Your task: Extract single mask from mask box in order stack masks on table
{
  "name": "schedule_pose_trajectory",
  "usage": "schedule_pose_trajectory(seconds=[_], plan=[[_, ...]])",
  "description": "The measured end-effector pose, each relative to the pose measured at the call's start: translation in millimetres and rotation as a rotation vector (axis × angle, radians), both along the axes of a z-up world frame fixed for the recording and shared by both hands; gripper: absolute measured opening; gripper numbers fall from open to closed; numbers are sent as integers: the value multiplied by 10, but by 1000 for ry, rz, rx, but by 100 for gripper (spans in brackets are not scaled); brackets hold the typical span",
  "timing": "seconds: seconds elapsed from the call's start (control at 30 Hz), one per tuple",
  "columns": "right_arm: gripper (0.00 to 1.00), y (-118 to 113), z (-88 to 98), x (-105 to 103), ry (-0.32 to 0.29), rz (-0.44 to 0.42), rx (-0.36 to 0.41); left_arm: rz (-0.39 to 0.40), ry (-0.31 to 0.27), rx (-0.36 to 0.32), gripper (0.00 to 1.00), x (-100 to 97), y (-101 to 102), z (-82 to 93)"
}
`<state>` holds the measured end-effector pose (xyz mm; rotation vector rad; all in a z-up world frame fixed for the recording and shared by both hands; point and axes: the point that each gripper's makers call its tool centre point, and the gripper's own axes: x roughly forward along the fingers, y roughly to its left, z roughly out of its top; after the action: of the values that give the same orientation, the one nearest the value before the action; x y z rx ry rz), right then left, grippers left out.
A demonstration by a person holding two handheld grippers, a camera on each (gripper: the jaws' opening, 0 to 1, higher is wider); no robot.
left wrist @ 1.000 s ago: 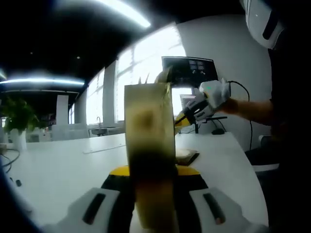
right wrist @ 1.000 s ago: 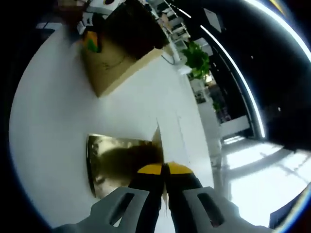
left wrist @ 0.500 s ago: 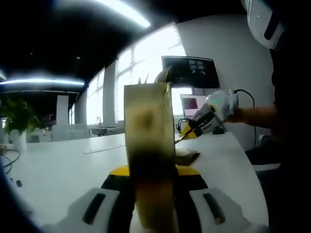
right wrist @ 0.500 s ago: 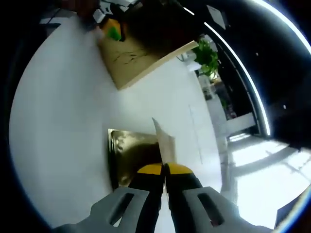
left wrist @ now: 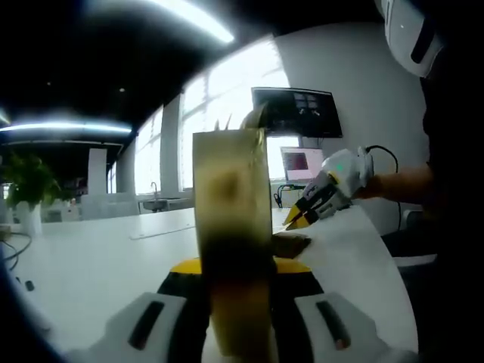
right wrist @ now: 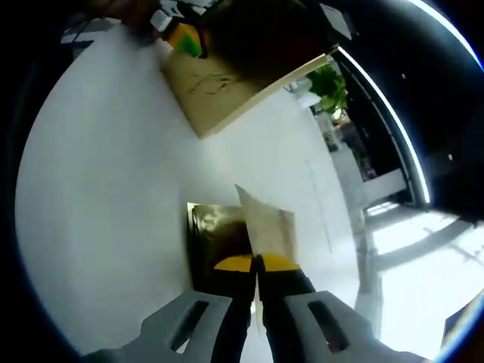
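In the left gripper view, a potted green plant (left wrist: 29,185) stands at the far left edge of the white table (left wrist: 98,265), well apart from the mask box. The left gripper (left wrist: 234,283) rises from the bottom with its yellow-tipped black jaws clamped on the mask box (left wrist: 231,227), which stands upright between them. The box is a tall, narrow carton with a glossy gold surface that darkens to a smudged brown band lower down, and a small flap sticks up at its top right corner. Right of the mask box, a flat stack of masks (left wrist: 290,243) lies on the table; it looks dark and thin, 1 low pile. The right gripper (left wrist: 296,221), white-bodied with yellow tips, hangs just above that stack, held by a person's hand (left wrist: 378,181). Behind it, a dark monitor (left wrist: 295,112) hangs on the pale wall.

In the right gripper view, the mask box (right wrist: 227,83) sits toward the top, a tan cardboard-coloured block with faint scribbled lines on its near face, and the left gripper (right wrist: 181,34) shows beside it with a green light. Below the mask box, on the smooth white table (right wrist: 98,197), lies the stack of masks (right wrist: 215,234), rectangular and shiny gold. The right gripper (right wrist: 255,266) has its jaws pressed together on a single mask (right wrist: 266,227), a thin pale sheet that stands on edge, overlapping the stack's right side.
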<state>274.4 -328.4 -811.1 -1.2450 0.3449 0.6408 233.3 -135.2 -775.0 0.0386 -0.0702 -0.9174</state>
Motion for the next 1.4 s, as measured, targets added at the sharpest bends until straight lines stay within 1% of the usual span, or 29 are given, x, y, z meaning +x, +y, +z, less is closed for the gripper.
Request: schedule_pose_trajectory(seconds=[0.17, 0.2, 0.33, 0.37, 0.43, 0.5, 0.9, 1.23, 1.27, 1.3, 1.33, 1.4], plan=[[0, -6, -34, -19, 17, 5, -1, -1, 1, 1, 33, 1, -3, -2], [0, -20, -49, -22, 18, 4, -12, -1, 1, 1, 33, 1, -3, -1], [4, -50, -89, -46, 21, -1, -28, -1, 1, 1, 33, 0, -3, -1], [6, -47, -97, -57, 27, 0, -24, -1, 0, 1, 33, -1, -3, -1], [11, -44, -112, -77, 37, -4, -7, -1, 1, 1, 33, -1, -2, -2], [11, -50, -112, -96, 39, -6, -3, -2, 0, 1, 33, -1, -2, -2], [14, -92, -62, -219, 65, -14, 81, -1, 0, 3, 33, -1, -2, -2], [16, -54, 8, -272, 69, -13, 139, 0, -1, 4, 33, -4, -5, 0], [16, -44, 19, -279, 70, -11, 148, 1, -1, 4, 33, -4, -5, 0], [16, -15, 37, -294, 78, -7, 176, 1, -1, 4, 33, -4, -5, 0], [16, 24, 38, -313, 93, -2, 210, 1, -1, 4, 33, -4, -5, 0], [17, 96, 108, -336, 103, 7, 298, 1, -1, 4, 33, -4, -5, 0]])
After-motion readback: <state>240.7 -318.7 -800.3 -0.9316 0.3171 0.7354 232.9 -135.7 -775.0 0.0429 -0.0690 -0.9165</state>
